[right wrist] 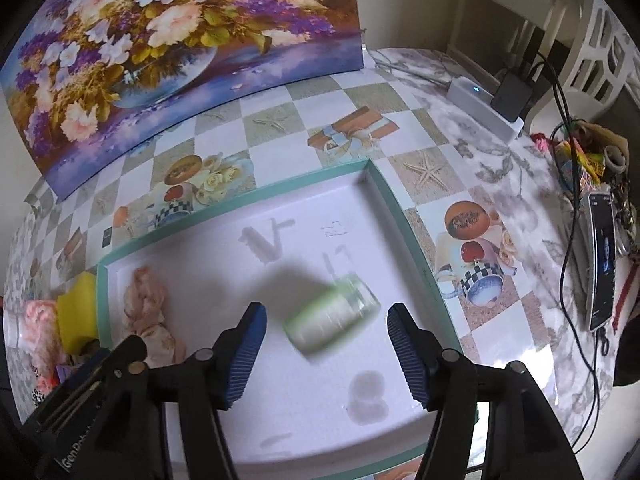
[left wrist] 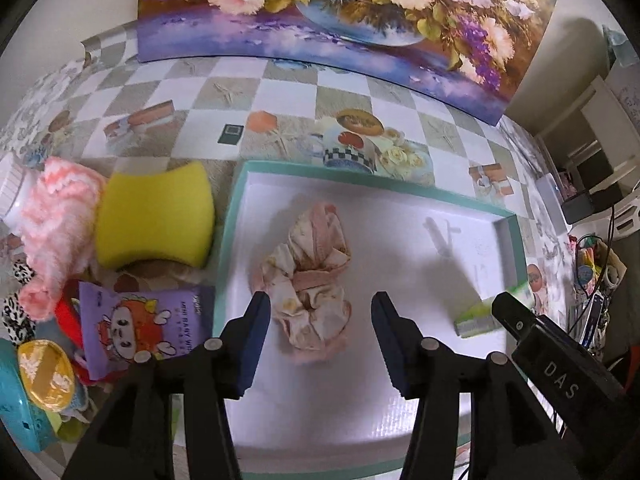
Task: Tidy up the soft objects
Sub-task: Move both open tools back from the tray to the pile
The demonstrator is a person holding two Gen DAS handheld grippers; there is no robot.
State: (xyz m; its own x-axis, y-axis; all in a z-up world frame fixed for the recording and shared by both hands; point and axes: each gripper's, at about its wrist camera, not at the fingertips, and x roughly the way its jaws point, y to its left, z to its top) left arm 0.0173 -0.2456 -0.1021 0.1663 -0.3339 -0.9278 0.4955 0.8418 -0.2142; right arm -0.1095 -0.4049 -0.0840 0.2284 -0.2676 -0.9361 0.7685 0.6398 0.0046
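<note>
Taking the teal-rimmed white tray (left wrist: 231, 216) as the landmark and moving from its left side across: a loose pile lies on the checkered tablecloth (left wrist: 280, 92) just outside the tray's left wall, with a fluffy pink-and-white cloth (left wrist: 56, 220) farthest out, a yellow sponge (left wrist: 154, 214) between that cloth and the wall, and below the sponge a purple wipes packet (left wrist: 140, 324) partly covering something red; a round gold-wrapped item (left wrist: 46, 374) and a leopard-print piece (left wrist: 16, 316) sit at the pile's outer edge. Inside the tray, toward its left half, rests a crumpled pink floral scrunchie (left wrist: 308, 284), lying flat on the white floor. The left gripper (left wrist: 320, 340) hangs over the near end of the scrunchie with its blue-padded jaws spread wide and nothing between them; whether the pads touch the fabric is not clear. Further right in the tray lies a green-and-white packet (right wrist: 332, 314), blurred, on its side in the right half, apart from the scrunchie and short of the tray's right wall. The right gripper (right wrist: 326, 354) is above it, jaws released and wide, one finger to each side of the packet without visibly touching it. Behind the tray's far wall a flower painting (right wrist: 160, 40) leans upright. Beyond the tray's right wall, well apart, a phone (right wrist: 602, 256) lies near the table's edge among cables.
</note>
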